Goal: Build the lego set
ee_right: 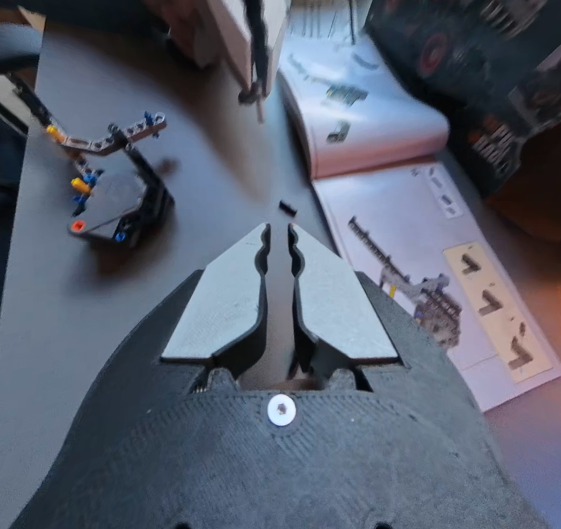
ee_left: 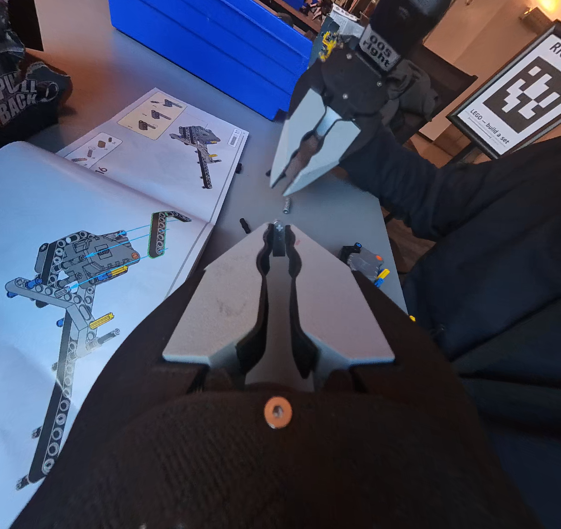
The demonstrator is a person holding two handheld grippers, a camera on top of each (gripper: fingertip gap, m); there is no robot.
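Two grippers are in play on the grey counter. Nearest, the left gripper has its jaws clamped on a small black axle piece with a pale cross-shaped end, held right at the tips above the counter. Just past it lie a little metal spring and a loose black pin. The right gripper hangs over the counter with jaws slightly apart and nothing between them; a tiny black connector sits just ahead of it. The half-built frame, grey and black beams with blue and yellow pins, rests off to its left. The open instruction booklet sits beside all this, with a blue bin farther back.

These parts look light, hard and slick, so the axle could probably twist or pop out of a tip grip; taking it mid-length seems safer. The spring looks likely to roll.
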